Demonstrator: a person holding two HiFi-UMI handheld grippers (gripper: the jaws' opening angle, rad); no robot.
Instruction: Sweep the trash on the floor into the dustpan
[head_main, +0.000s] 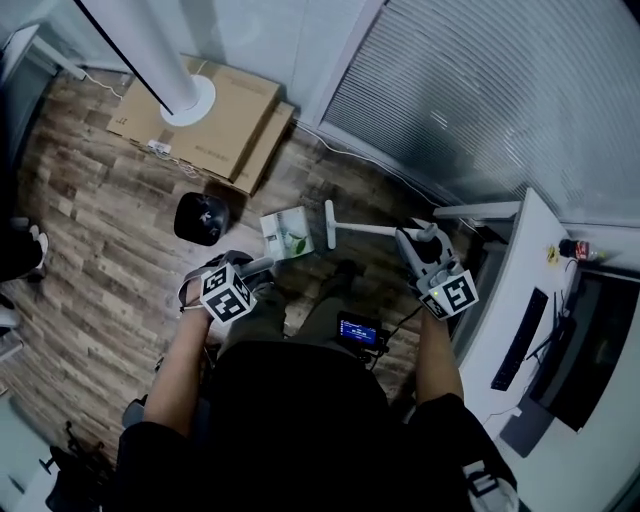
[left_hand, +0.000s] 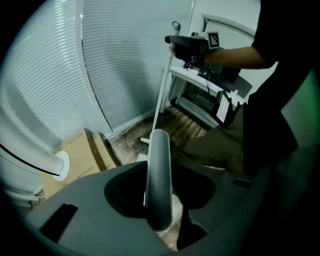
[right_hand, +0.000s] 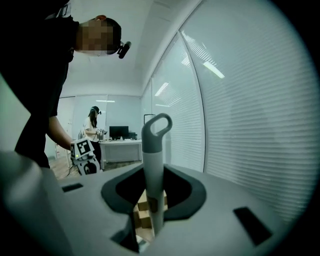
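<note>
We see wood-plank floor, cardboard boxes at its far edge by a white pillar, window blinds, white desk right.

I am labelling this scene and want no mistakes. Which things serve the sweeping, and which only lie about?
Job: broom; grey handle, likely the dustpan's; white-green thing beside the broom, maybe trash.
Lying about: boxes; black thing; desk; bottle.

The floor looks like wood planks, matt, with a visible grain. The boxes are plain brown cardboard, also matt. The broom handle has a smooth white finish and a grey plastic cap. The dustpan handle is smooth grey plastic with a slight shine.
</note>
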